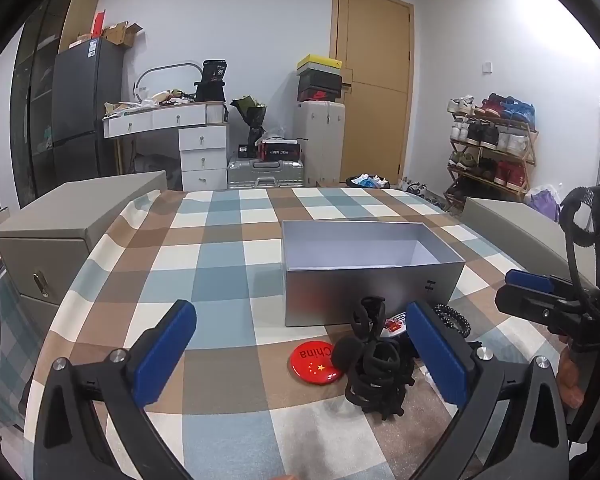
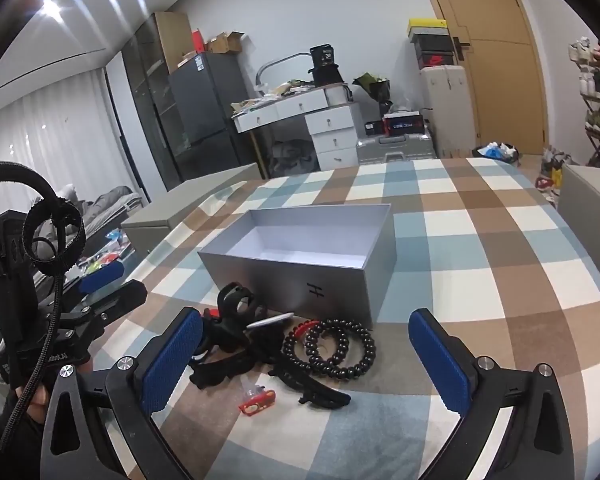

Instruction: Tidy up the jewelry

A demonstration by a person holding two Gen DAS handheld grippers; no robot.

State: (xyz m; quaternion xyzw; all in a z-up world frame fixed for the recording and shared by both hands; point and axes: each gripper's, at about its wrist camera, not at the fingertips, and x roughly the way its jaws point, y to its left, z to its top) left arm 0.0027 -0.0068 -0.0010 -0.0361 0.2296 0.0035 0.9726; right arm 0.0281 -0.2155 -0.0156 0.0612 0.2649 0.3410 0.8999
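Note:
An open, empty silver box stands on the checked tablecloth. In front of it lies a heap of black hair ties and clips, a red round "China" badge, black bead bracelets, a black hair claw, a silver pin and a small red trinket. My left gripper is open, just before the heap. My right gripper is open around the bracelets; it also shows in the left wrist view.
Grey padded stools flank the table on both sides. Beyond the table's far edge are a white desk, suitcases, a shoe rack and a wooden door.

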